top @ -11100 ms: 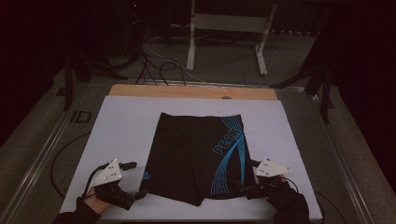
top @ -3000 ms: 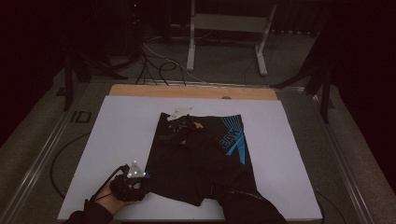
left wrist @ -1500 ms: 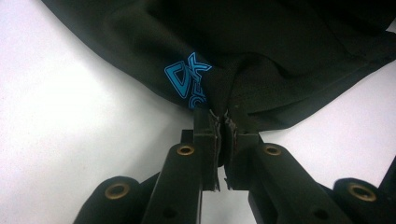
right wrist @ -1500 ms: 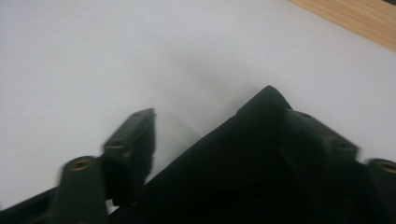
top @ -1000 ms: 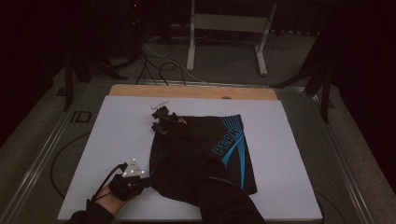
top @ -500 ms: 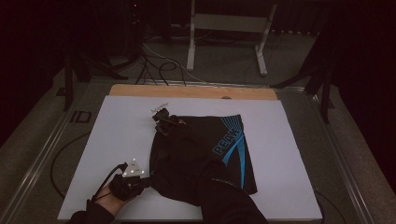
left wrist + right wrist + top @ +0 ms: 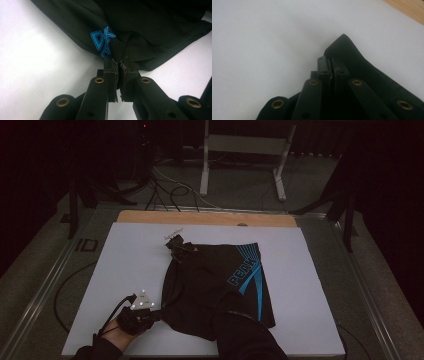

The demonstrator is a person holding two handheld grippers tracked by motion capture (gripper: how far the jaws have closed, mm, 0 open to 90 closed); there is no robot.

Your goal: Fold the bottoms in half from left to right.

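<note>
Black shorts (image 7: 215, 280) with a blue printed logo (image 7: 246, 275) lie on the white table sheet (image 7: 125, 265). My left gripper (image 7: 159, 309) is at the near left, shut on the shorts' near-left hem. In the left gripper view the jaws (image 7: 119, 63) pinch black fabric (image 7: 140, 30) beside a small blue logo (image 7: 102, 41). My right gripper (image 7: 175, 245) reaches across to the far-left corner of the shorts and is shut on it. In the right gripper view a fold of black cloth (image 7: 352, 52) rises beside the shut tips (image 7: 331, 61). A dark sleeve (image 7: 245, 335) covers the shorts' near middle.
A wooden strip (image 7: 210, 218) runs along the table's far edge. Beyond it stand a white metal frame (image 7: 245, 150) and loose cables (image 7: 170, 190) on the floor. Bare white sheet spreads left and right of the shorts.
The right gripper left the near edge, crossed over the shorts and dragged their far edge leftward. Over the last second it barely moved. The left gripper held its place.
</note>
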